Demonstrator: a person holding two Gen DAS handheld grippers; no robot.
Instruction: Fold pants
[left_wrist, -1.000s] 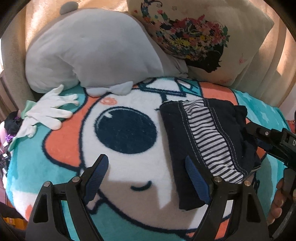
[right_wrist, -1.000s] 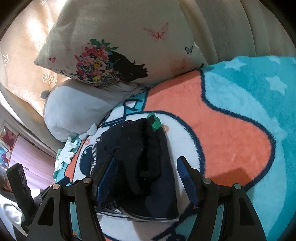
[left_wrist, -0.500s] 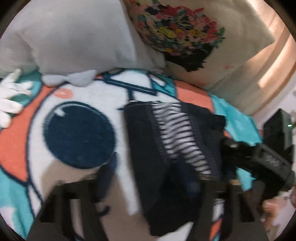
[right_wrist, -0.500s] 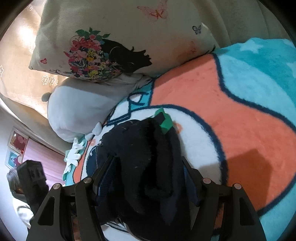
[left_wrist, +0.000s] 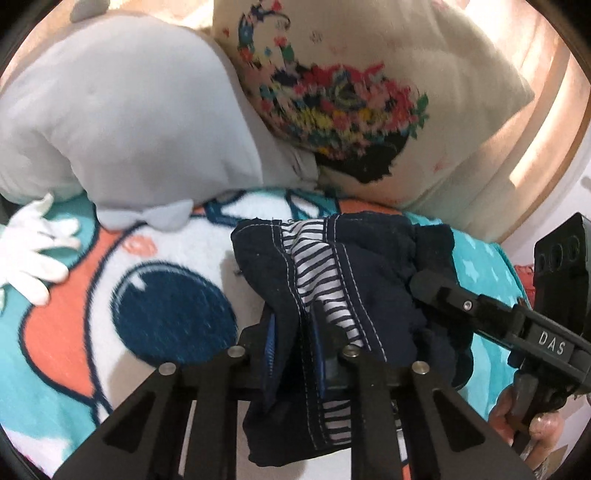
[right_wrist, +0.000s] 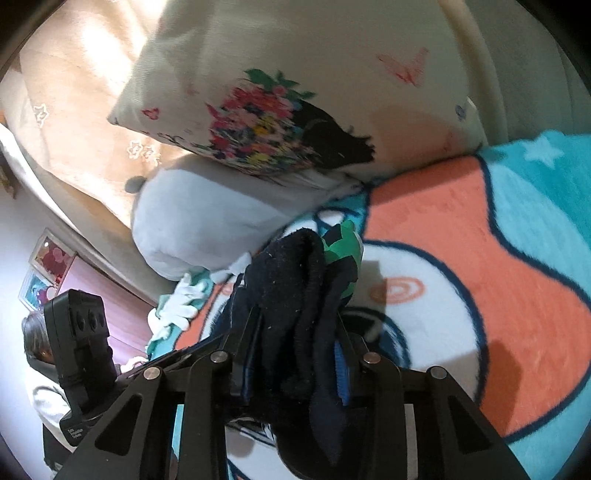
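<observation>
Left gripper (left_wrist: 295, 343) and right gripper (right_wrist: 295, 354) are both closing on the dark navy pants (left_wrist: 332, 280), bundled on a cartoon blanket (left_wrist: 110, 258). Best lift both sides evenly, keeping the striped waistband flat and layers aligned.
</observation>
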